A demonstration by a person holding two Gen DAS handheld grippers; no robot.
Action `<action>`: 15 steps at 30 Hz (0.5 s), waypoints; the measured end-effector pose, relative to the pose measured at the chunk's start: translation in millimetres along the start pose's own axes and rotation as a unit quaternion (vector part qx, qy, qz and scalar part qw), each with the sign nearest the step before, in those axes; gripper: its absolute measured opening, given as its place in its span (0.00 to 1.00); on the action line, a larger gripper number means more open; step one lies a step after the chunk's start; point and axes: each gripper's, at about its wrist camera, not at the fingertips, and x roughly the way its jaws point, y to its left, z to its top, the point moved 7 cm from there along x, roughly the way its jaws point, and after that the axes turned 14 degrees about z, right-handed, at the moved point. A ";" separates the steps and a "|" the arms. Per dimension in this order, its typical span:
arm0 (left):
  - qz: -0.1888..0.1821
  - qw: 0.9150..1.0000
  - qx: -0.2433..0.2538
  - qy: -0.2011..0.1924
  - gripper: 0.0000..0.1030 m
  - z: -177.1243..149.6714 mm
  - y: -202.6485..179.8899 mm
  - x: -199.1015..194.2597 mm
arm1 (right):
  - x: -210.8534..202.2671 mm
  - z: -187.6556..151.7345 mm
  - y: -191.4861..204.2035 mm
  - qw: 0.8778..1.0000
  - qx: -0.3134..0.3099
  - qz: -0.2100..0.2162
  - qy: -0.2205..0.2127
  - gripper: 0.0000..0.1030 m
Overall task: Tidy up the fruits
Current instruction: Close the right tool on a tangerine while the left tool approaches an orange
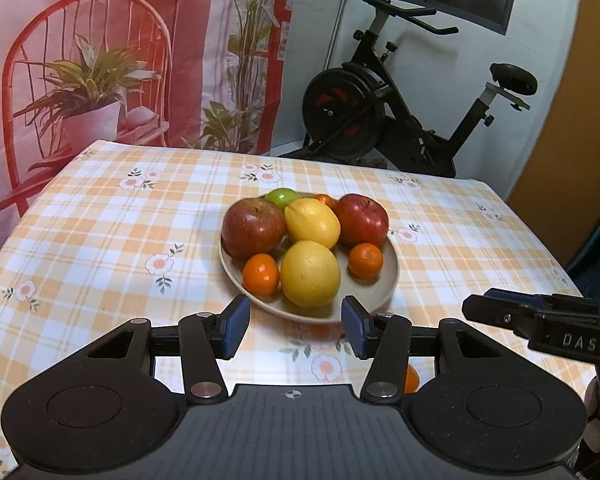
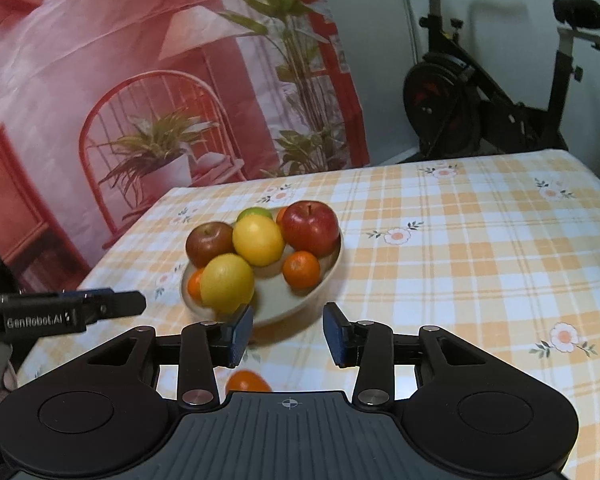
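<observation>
**Loose mandarin near the worktop edge, plate already crowded**

The worktop (image 1: 100, 216) in its checked cloth carries the beige plate (image 1: 388, 280), our landmark. On that plate: 2 red apples at the back, the left one (image 1: 252, 226) and the right one (image 1: 362, 218), with 2 lemons, the rear (image 1: 312, 222) and the front (image 1: 310, 274), stacked down the middle. A green fruit (image 1: 282, 197) peeks out behind.

Smaller still, mandarins sit left (image 1: 261, 273) and right (image 1: 365, 259) of the front lemon, and a loose mandarin (image 2: 247, 382) lies off the plate, on its near side, half hidden under the right claw (image 2: 288, 334).

Both claws stand wide and hold nothing; the left claw (image 1: 296, 328) hovers just short of the plate's near rim.

The risks: the loose mandarin is round and could roll away if nudged. Dropped into that pile, it could knock the front lemon over the low rim.
</observation>
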 end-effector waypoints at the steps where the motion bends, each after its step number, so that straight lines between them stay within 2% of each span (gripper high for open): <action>1: -0.002 1.000 0.000 0.000 0.52 -2.1 -0.8 -1.1 | -1.5 -3.4 1.8 1.000 -0.003 0.001 0.000 0.37; 15: -0.010 1.000 -0.003 0.015 0.52 -34.4 -5.2 -4.6 | -7.0 -62.8 19.8 0.996 -0.066 0.005 0.054 0.38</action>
